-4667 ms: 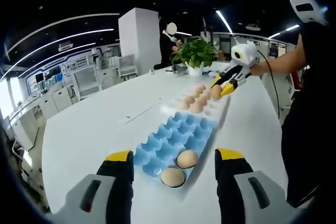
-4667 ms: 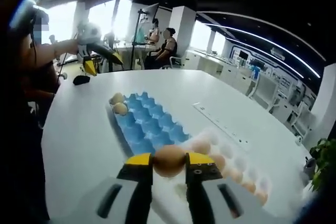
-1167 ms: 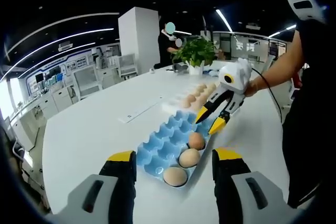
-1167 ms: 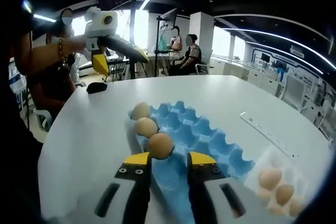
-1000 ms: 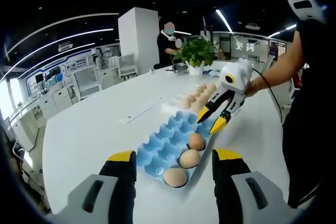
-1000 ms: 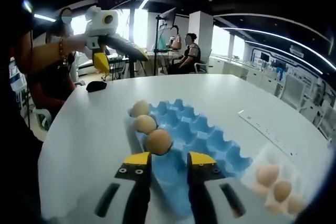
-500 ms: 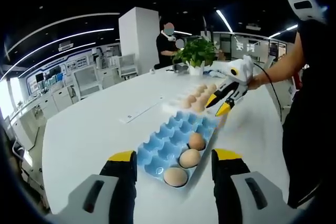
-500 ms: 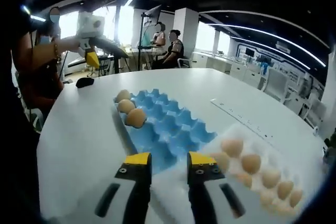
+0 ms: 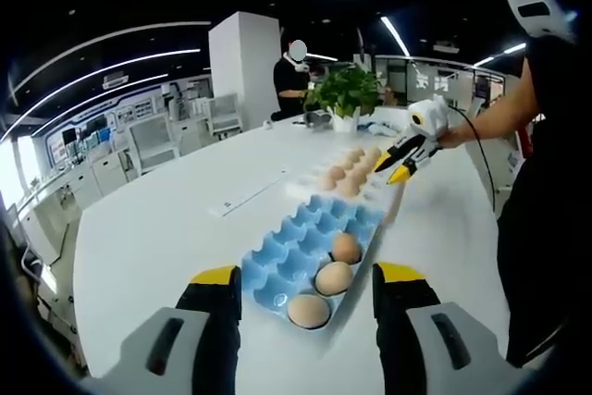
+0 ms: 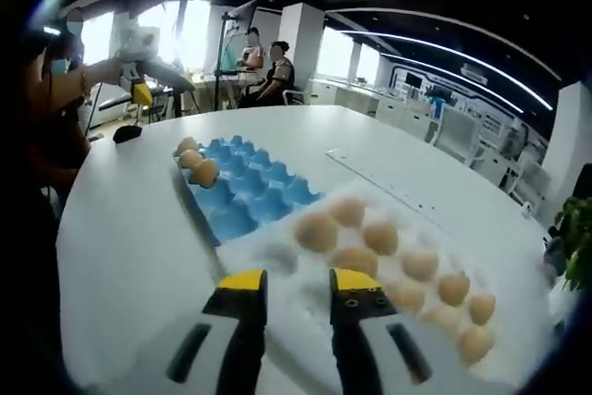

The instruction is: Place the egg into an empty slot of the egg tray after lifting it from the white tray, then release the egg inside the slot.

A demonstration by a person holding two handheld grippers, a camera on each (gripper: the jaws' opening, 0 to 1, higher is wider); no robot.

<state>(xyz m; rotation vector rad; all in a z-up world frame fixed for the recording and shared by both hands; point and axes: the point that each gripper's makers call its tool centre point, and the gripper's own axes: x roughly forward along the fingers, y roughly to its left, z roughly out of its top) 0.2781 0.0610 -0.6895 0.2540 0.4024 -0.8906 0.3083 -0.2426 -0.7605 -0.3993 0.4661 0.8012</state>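
The white counter carries everything, broad and rounded at its near edge; in the right gripper view the same counter stretches off toward desks and seated people in the background. On it lies the blue egg tray, long side running away from the left tongs; in the right gripper view that egg tray lies to the left of, and just beside, the white tray, the two touching or nearly so at a corner. The white tray sits beyond the blue one in the left gripper view, its far end near a potted plant. Three eggs sit in one row of slots along the blue tray's edge: the third egg, farthest from the left tongs, rests in its slot, and shows in the right gripper view as the nearest of the three. The white tray holds a loose cluster of brown eggs. The left tongs hang spread above the counter just short of the blue tray, pinching nothing; the right tongs are also spread and empty, poised over the white tray's near end; from the left gripper view the right tongs hover over that tray, held by a hand.
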